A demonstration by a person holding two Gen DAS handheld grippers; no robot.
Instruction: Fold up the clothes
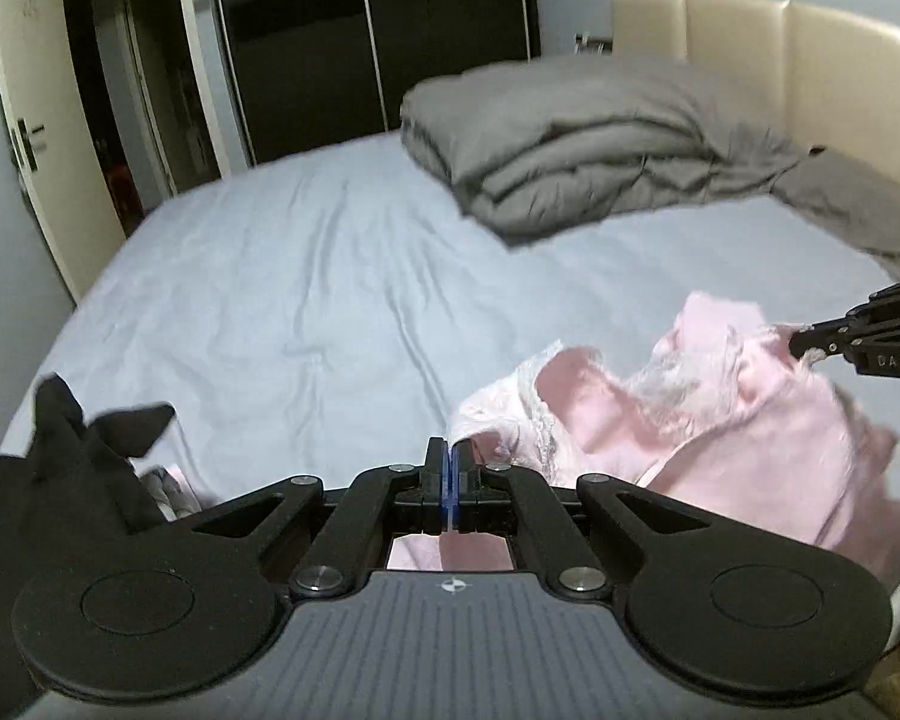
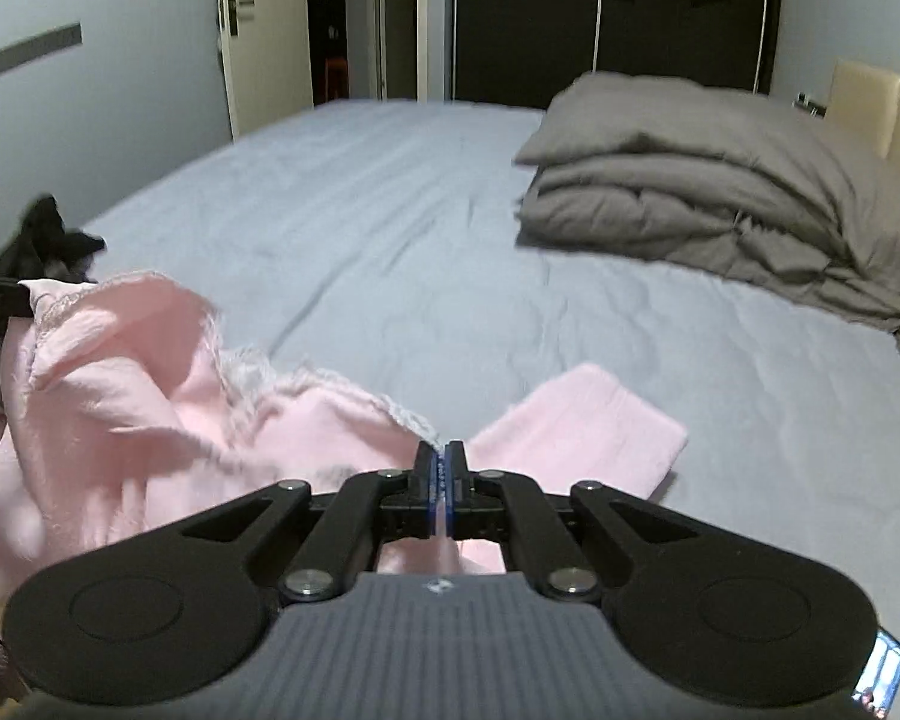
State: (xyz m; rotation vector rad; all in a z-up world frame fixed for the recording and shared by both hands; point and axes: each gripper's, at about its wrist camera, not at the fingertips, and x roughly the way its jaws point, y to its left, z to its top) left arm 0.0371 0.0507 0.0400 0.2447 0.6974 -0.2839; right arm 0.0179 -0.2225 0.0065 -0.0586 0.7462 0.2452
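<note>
1. Pale blue bed sheet [image 1: 282, 300] lies bare ahead; a grey duvet [image 1: 570, 138] sits folded by the headboard.
2. Left gripper [image 1: 452, 456] and right gripper [image 2: 440, 462] each pinch the pink garment [image 2: 138, 396], held slack between them above the near edge.
3. It looks light, limp and lace-trimmed; gripping the hems seems safest.

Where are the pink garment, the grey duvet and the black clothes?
pink garment [image 2: 150, 372]: right wrist view, on its bunched middle.
grey duvet [image 1: 582, 138]: left wrist view, on the folded stack's top.
black clothes [image 1: 60, 468]: left wrist view, on the heap's middle.
</note>
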